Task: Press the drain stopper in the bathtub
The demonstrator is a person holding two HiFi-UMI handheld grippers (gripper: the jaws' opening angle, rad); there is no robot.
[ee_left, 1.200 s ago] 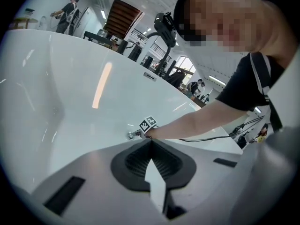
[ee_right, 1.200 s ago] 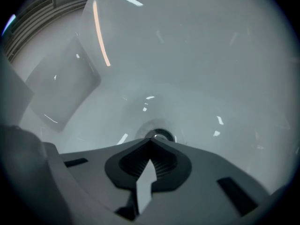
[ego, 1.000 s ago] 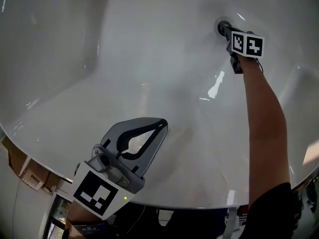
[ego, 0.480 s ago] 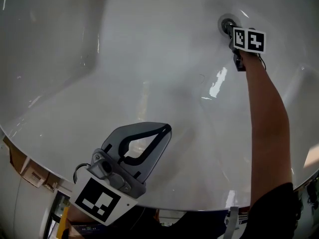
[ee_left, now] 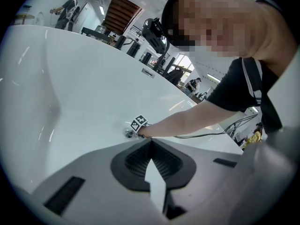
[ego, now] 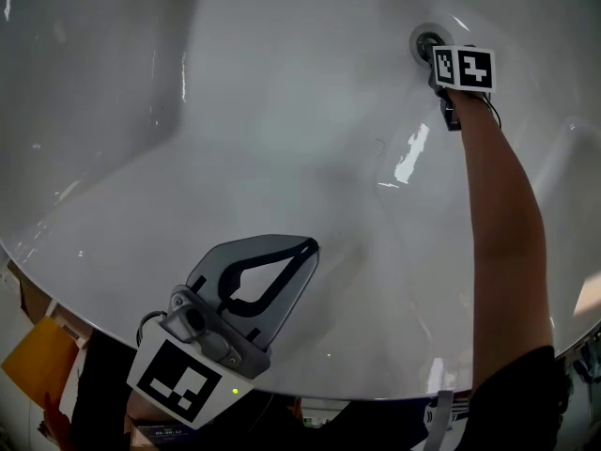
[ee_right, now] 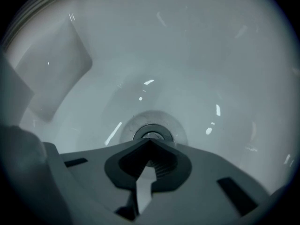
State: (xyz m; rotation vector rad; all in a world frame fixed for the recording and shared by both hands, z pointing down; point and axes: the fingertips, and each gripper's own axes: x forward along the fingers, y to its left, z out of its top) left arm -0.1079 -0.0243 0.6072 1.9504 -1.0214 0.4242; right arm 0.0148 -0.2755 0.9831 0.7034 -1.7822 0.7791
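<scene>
White bathtub (ego: 282, 111), dark chrome-ringed drain stopper (ee_right: 152, 134), grey left gripper (ego: 304, 246) & right gripper (ee_right: 150, 143) w/ blk/white markers (ego: 465, 69).

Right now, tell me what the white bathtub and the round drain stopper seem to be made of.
White bathtub: glossy acrylic or enamelled surface, I cannot tell which; sharp light streaks reflect off its smooth walls.
Round drain stopper: likely polished metal, chrome-like; its grey ring shines with small highlights.
</scene>
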